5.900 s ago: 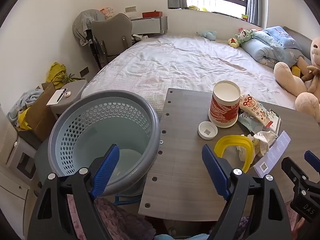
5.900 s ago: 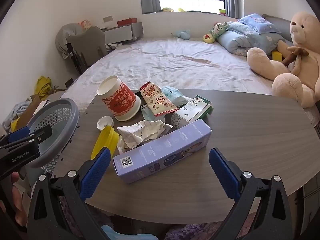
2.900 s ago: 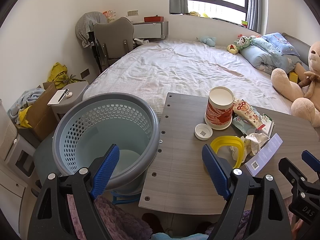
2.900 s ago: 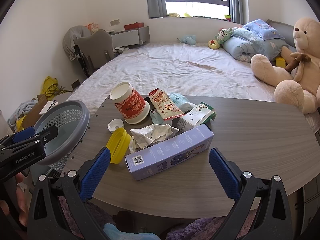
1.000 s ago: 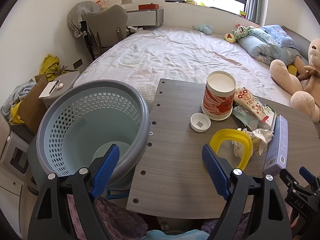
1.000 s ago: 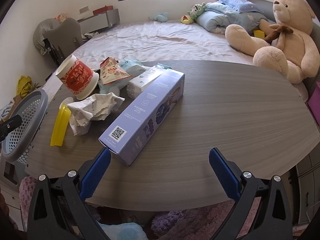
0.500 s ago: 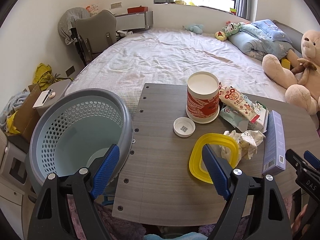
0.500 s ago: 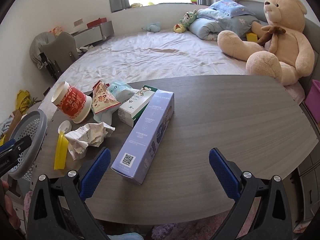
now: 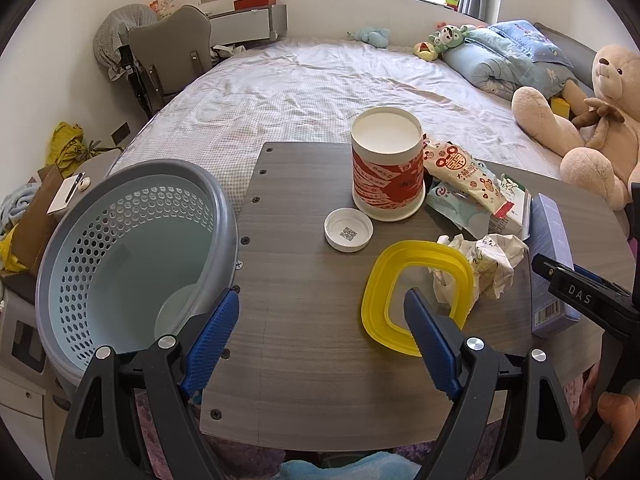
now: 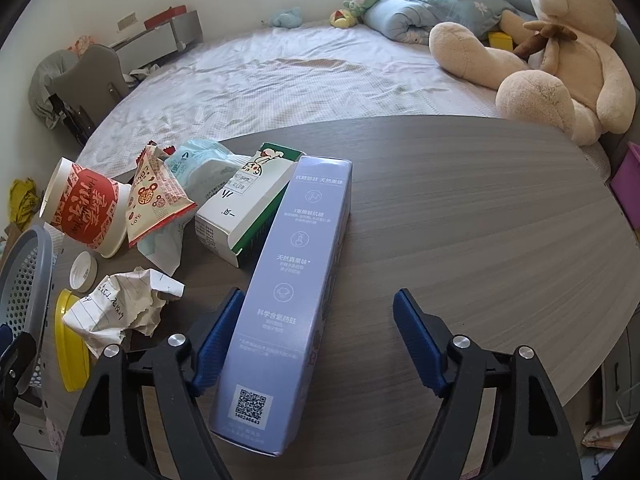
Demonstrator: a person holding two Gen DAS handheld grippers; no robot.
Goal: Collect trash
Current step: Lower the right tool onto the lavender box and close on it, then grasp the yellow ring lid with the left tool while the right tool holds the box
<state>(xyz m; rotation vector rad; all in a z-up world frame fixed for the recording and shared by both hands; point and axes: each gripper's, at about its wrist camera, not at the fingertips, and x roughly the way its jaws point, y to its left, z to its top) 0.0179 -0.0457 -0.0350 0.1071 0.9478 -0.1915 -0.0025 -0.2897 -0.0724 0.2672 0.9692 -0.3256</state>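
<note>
A long lilac toothpaste box (image 10: pixel 292 300) lies on the wooden table (image 10: pixel 460 208), its near end between the open fingers of my right gripper (image 10: pixel 318 316), against the left finger. Trash lies left of it: crumpled paper (image 10: pixel 120 308), a white-green carton (image 10: pixel 248 204), a snack bag (image 10: pixel 156 196), a red paper cup (image 10: pixel 86 208), a white cap (image 10: pixel 84 272), a yellow lid (image 10: pixel 70 344). My left gripper (image 9: pixel 320 316) is open and empty above the table's near edge, between the grey basket (image 9: pixel 132 256) and the yellow lid (image 9: pixel 416 292).
The basket stands off the table's left end. A bed (image 9: pixel 320 80) with a teddy bear (image 10: pixel 552 52) lies behind the table. A chair (image 9: pixel 172 56) and boxes (image 9: pixel 36 216) stand at the left wall.
My right gripper has moved forward so that the toothpaste box's near end now sits between its fingers. My left gripper has shifted right along the table.
</note>
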